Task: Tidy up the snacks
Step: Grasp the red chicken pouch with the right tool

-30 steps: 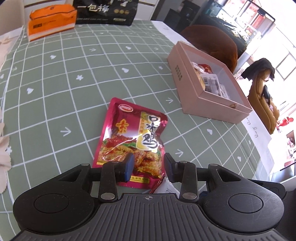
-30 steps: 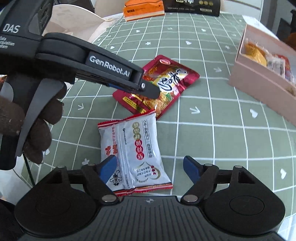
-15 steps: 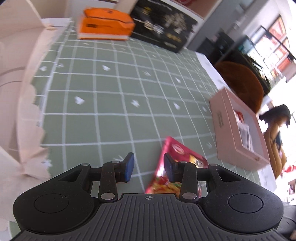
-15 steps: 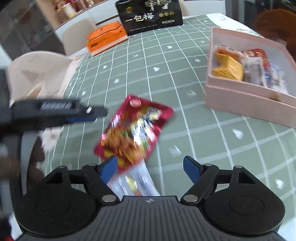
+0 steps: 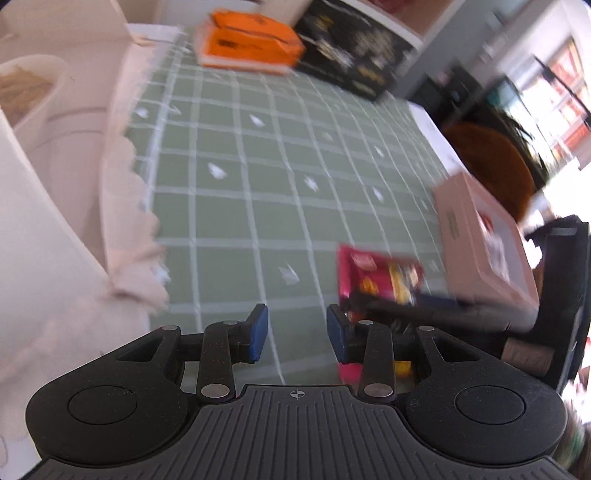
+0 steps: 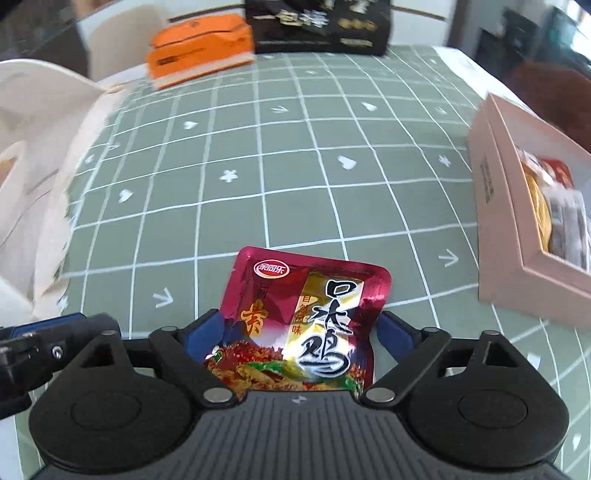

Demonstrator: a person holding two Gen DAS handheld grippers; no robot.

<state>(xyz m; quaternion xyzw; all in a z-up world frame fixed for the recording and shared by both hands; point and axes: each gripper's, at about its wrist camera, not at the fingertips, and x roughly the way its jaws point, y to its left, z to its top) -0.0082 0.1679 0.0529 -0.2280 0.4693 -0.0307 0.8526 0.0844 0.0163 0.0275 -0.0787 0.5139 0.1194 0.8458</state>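
A red foil snack packet (image 6: 303,317) lies on the green checked tablecloth, between the open fingers of my right gripper (image 6: 301,328), which straddles its near end. The packet also shows in the left wrist view (image 5: 380,273), right of my left gripper (image 5: 297,334), which is open and empty over bare cloth. The pink snack box (image 6: 517,236) with several packets inside stands at the right; it also shows in the left wrist view (image 5: 476,243). The white snack packet is out of view.
An orange box (image 6: 199,62) and a black bag (image 6: 317,26) stand at the table's far edge. A white and pink cloth bag (image 5: 55,206) lies at the left. A brown chair (image 5: 487,162) stands beyond the table's right edge.
My right gripper has moved from the white packet to the red packet, which now lies between its fingers. My left gripper has swung left, away from the red packet.
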